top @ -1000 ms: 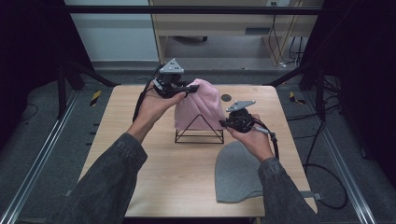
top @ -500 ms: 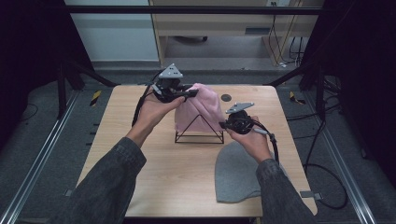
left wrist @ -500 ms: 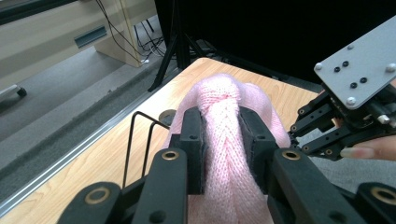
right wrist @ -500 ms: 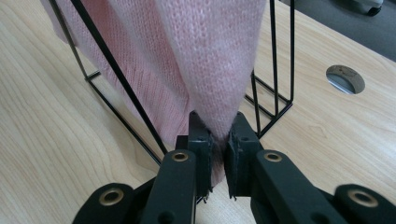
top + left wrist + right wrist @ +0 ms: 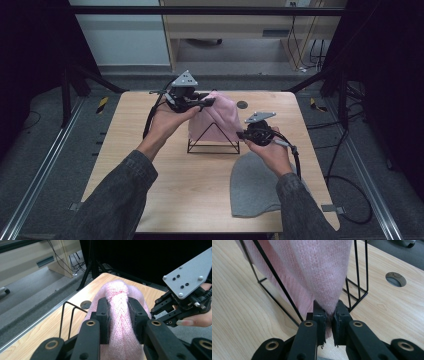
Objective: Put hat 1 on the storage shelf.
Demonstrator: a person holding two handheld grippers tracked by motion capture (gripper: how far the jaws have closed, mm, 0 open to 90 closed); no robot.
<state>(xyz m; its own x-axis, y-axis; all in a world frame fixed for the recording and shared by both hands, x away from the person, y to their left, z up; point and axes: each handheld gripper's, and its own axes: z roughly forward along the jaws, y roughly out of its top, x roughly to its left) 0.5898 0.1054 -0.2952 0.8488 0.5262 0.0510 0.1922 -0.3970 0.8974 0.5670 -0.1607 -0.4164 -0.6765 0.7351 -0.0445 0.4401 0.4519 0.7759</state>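
While the pink knit hat (image 5: 220, 116) is draped over the black wire stand (image 5: 213, 141) near the table's (image 5: 150, 165) far edge, it is clamped at two places: a bunched fold at its top is pinched by the left gripper (image 5: 117, 315), and its lower hem by the right gripper (image 5: 329, 315). To seat it well, the hem should be drawn down evenly, with tension kept gentle so the stand is not tipped. A grey hat (image 5: 255, 185) lies near the right front corner.
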